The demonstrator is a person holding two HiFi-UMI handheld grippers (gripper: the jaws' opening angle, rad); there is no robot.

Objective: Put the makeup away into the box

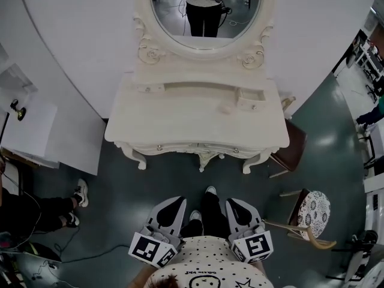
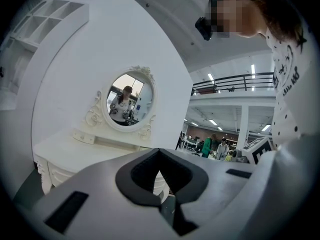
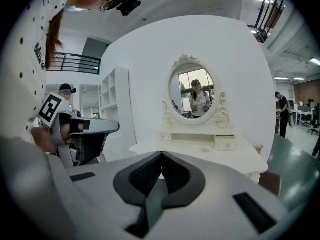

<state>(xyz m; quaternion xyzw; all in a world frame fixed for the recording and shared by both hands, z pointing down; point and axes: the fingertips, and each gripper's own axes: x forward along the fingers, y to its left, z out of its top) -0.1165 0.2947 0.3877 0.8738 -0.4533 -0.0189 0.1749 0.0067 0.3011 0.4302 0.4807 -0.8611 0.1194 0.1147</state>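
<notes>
Grippers, left [image 1: 173,207] and right [image 1: 237,209], are both closed and empty, close to the person's body and well short of the table [image 1: 180,128]. A small pale makeup item [image 1: 225,109] lies on the tabletop just beside the box [image 1: 251,95].

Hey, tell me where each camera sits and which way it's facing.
Head view: on the person's head, looking steeply down at the dressing table and mirror; left gripper, right gripper and shirt show.
Left gripper view: on the left gripper, facing the table; its shut jaws show.
Right gripper view: on the right gripper, facing the mirror; left gripper shows.
Shared: mirror in all.
</notes>
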